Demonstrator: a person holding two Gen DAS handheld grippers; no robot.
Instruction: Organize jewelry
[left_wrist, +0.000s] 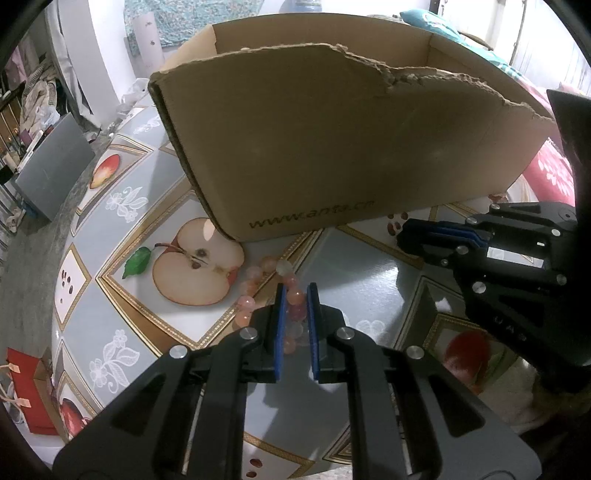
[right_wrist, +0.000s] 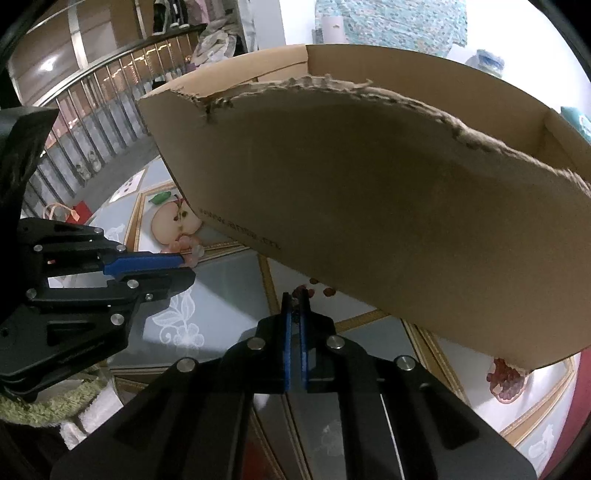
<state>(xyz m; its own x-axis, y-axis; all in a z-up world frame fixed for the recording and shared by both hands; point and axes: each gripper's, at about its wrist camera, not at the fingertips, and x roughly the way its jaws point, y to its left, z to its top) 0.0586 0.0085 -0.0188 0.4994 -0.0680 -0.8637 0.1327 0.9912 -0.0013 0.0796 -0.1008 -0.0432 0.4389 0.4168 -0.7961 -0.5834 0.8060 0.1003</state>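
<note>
A bracelet of pink and orange beads (left_wrist: 255, 275) lies on the fruit-print tablecloth (left_wrist: 351, 273), just in front of a torn cardboard box (left_wrist: 332, 147). My left gripper (left_wrist: 296, 286) is shut on the bracelet's near side, with beads pressed between its blue pads. The right wrist view shows the left gripper (right_wrist: 188, 269) from the side, with the beads (right_wrist: 184, 244) at its tip. My right gripper (right_wrist: 294, 295) is shut, its tips low over the cloth near the box (right_wrist: 369, 184). A small dark speck sits in the slit; I cannot tell what it is. The right gripper (left_wrist: 400, 236) also shows at the right of the left wrist view.
The box's tall torn wall hides its inside. A red paper bag (left_wrist: 26, 373) and a grey case (left_wrist: 51, 170) stand on the floor to the left. A railing (right_wrist: 110, 92) runs behind. A pink cushion (left_wrist: 550, 170) lies right of the box.
</note>
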